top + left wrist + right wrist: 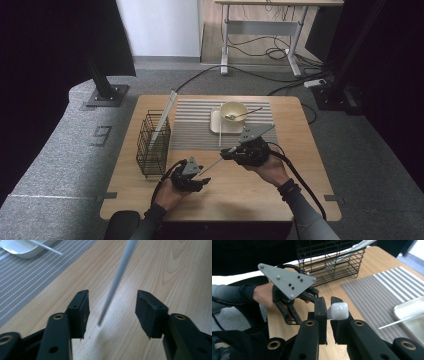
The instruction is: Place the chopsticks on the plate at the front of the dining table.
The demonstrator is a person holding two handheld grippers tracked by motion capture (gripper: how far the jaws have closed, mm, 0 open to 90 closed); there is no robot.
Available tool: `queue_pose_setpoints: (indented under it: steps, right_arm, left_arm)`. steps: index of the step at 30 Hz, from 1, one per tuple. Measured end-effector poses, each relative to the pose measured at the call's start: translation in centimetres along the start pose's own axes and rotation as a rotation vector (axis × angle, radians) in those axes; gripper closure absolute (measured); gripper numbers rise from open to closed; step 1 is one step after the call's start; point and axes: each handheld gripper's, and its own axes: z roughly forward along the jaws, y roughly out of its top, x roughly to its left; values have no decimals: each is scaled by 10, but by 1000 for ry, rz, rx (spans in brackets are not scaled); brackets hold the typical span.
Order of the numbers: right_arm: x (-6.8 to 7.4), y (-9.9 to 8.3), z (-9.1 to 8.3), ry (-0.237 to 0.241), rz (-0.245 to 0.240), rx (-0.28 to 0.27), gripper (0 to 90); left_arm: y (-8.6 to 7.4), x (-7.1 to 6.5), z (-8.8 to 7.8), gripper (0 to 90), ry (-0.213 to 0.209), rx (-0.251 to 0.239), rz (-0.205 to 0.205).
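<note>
Right gripper (328, 312) clamps my white chopstick (338, 311) at mid-frame, feeding its tip between the left gripper's (112, 311) unclenched jaws for handover.

A black wire basket (154, 143) holding a leaning white stick (164, 118) stands left of centre on the wooden tabletop (310, 175), beside a striped grey mat (195, 125) carrying a white tray (216, 122), a cream bowl (233, 111) and a spoon (245, 114).

item: white chopstick (218, 162) | look: thin, tapered | pose: slanted above the wooden table (260, 190) | thick end (337, 311): clamped | tip (100, 322): kept free
</note>
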Motion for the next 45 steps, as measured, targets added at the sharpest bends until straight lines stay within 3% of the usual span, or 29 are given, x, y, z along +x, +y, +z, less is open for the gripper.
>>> queue_pose_setpoints:
  steps: [11, 17, 21, 26, 29, 34, 39, 45]
  right_arm:
    - [4, -5, 2, 17, 11, 13, 829]
    - [-3, -5, 0, 29, 45, 1, 820]
    - [-11, -5, -1, 6, 65, -5, 778]
    - [-21, -10, -4, -5, 99, -22, 742]
    - [-22, -12, -4, -50, 87, -11, 654]
    - [-20, -12, 1, -176, 65, -6, 445]
    - [-20, -14, 7, -276, 51, 8, 370]
    - [-26, -17, 2, -333, 55, -4, 312]
  left_arm:
    - [1, -3, 1, 804, -24, -10, 39]
    - [2, -6, -1, 829, -23, -22, 77]
    - [3, -11, -3, 853, -8, -24, 115]
    - [5, -12, -6, 856, -4, -34, 99]
    - [5, -13, -4, 856, -11, -13, 89]
    - [5, -14, 1, 856, -22, 20, 77]
    - [5, -15, 0, 856, -31, 25, 57]
    - [5, -15, -4, 856, -46, -8, 38]
